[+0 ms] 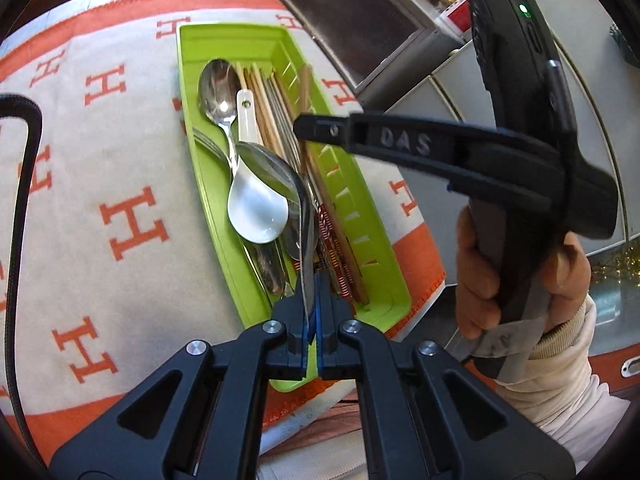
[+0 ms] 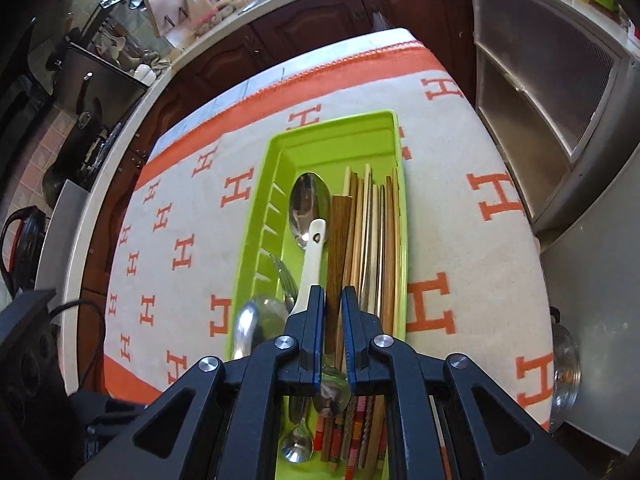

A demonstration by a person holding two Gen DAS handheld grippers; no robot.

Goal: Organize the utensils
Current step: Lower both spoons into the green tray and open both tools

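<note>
L wrist cam: my left gripper (image 1: 311,312) is clamped on the handle of a steel spoon (image 1: 276,176), bowl up over the green tray (image 1: 224,232) on the H-pattern cloth (image 1: 120,160); tray holds a white ceramic spoon (image 1: 256,200), chopsticks (image 1: 276,120) and another steel spoon; my right gripper (image 1: 298,127) reaches in over the chopsticks. R wrist cam: my right gripper (image 2: 332,296) hangs over the tray (image 2: 256,216), jaws a narrow gap apart, gripping nothing, chopsticks (image 2: 372,240) below.
</note>
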